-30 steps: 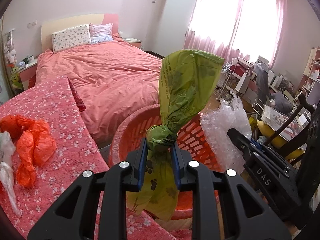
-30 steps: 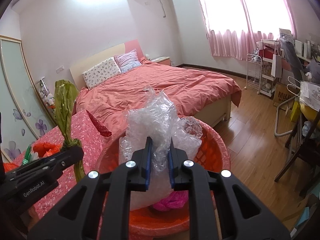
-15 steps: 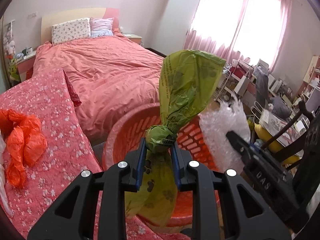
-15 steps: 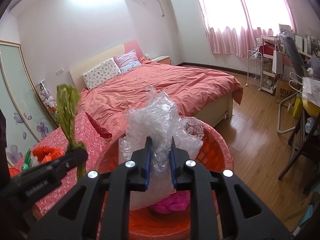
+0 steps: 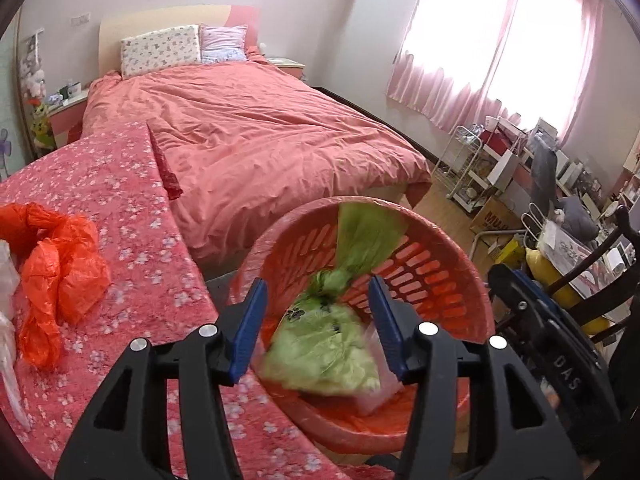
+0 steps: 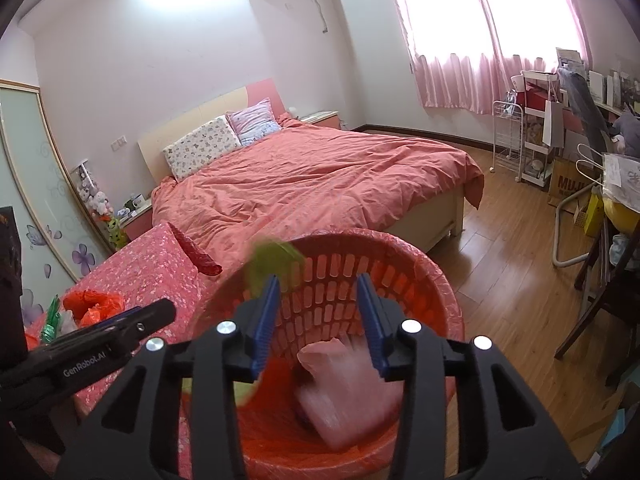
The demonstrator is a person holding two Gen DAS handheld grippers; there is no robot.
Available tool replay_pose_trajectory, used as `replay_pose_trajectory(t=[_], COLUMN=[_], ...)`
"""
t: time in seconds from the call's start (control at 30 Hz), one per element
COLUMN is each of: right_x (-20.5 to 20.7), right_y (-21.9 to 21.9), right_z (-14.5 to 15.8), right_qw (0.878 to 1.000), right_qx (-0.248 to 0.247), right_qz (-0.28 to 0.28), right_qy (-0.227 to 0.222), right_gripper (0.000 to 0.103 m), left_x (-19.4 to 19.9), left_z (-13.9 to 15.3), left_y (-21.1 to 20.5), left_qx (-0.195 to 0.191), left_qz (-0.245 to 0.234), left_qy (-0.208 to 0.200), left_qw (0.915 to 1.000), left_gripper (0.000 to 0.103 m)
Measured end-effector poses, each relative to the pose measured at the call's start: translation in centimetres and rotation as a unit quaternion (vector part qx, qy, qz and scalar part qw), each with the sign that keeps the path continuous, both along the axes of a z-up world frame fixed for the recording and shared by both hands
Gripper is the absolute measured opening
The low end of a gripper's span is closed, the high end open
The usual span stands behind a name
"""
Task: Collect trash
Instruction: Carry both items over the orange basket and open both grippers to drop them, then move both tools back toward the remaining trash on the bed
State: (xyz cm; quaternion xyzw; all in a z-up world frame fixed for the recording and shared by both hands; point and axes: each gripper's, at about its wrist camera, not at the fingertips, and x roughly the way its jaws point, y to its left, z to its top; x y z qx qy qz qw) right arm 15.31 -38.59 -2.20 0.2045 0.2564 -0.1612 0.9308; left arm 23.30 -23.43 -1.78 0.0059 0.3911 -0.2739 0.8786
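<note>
A round orange basket (image 5: 440,240) stands beside a table with a pink flowered cloth (image 5: 120,184). My left gripper (image 5: 316,322) is open above the basket. A green plastic bag (image 5: 332,344) is blurred, falling into the basket below it. My right gripper (image 6: 318,316) is open over the same basket (image 6: 400,248). A wad of bubble wrap (image 6: 348,392) is blurred, dropping inside the basket. The green bag (image 6: 272,258) shows at the basket's left rim. An orange plastic bag (image 5: 60,272) lies on the table at left.
A bed with a coral duvet (image 5: 260,132) lies behind the basket. Clear plastic (image 5: 8,340) lies at the table's left edge. Green and orange trash (image 6: 88,306) sits on the table in the right wrist view. Chairs and clutter (image 6: 600,208) stand at right on the wooden floor.
Both grippers have opened. The green bag has left the left gripper and the bubble wrap has left the right gripper; both are falling into the basket.
</note>
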Motion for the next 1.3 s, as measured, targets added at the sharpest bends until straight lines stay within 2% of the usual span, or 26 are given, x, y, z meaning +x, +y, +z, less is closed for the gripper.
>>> replay_pose_trajectory(t=[0.33,0.6,0.8,1.03,1.2,1.3], right_x=[-0.4,0.6,2.0,4.0,5.6,6.9], right_y=[1.6,6.9,13.1,19.9,23.5,25.1], right_z=[1.0,2.9,3.7,3.1,2.3,1.8], right_qw=[1.0,0.998,0.992,0.983,0.977,0.976], right_qx=[-0.021,-0.041,-0.05,-0.053,-0.057,-0.055], right_qz=[0.005,0.057,0.116,0.178,0.203,0.211], right_qy=[0.005,-0.002,-0.002,0.01,0.02,0.025], right_gripper=[0.041,0.042,0.042,0.042,0.042,0.042], left_x=[-0.4,-1.8,-2.5,-3.8,-3.4,-2.9], left_z=[0.7,2.4,3.0,2.5,1.5,0.7], left_y=[5.0,12.5,19.2,26.3,30.2,32.3], left_qx=[0.025,0.049,0.06,0.068,0.074,0.062], left_qz=[0.045,0.103,0.161,0.228,0.269,0.285], left_qy=[-0.029,-0.072,-0.079,-0.074,-0.068,-0.057], left_qw=[0.9982,0.9909,0.9819,0.9685,0.9577,0.9548], left_gripper=[0.056,0.062,0.064,0.064,0.069,0.07])
